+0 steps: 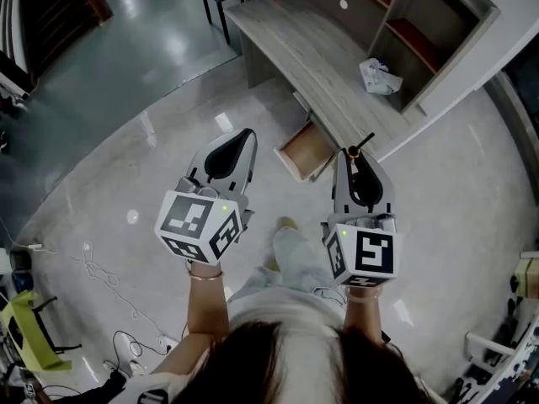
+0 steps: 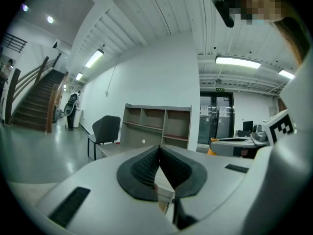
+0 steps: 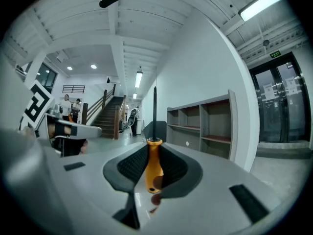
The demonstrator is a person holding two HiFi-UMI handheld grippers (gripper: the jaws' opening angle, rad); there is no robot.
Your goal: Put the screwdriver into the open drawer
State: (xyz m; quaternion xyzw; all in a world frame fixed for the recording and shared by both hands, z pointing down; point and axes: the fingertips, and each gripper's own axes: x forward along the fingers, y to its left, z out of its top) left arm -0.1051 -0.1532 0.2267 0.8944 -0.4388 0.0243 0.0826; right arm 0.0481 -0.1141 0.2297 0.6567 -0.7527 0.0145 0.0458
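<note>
My right gripper [image 1: 354, 153] is shut on the screwdriver [image 3: 154, 165], which has an orange handle and a dark shaft pointing up and forward past the jaw tips; the screwdriver [image 1: 360, 146] shows its tip in the head view. An open wooden drawer [image 1: 306, 151] hangs out below the desk edge, between the two grippers and just left of the right one. My left gripper [image 1: 238, 144] is shut with nothing between its jaws, held left of the drawer; the left gripper [image 2: 159, 153] faces the desk and shelf.
A long grey desk [image 1: 303, 53] runs diagonally ahead, with a shelf unit [image 1: 421, 32] behind it holding a crumpled white cloth [image 1: 379, 77]. A dark chair [image 2: 105, 131] stands at the desk's far end. Cables [image 1: 101, 276] lie on the floor at left. People [image 3: 71, 109] stand near stairs.
</note>
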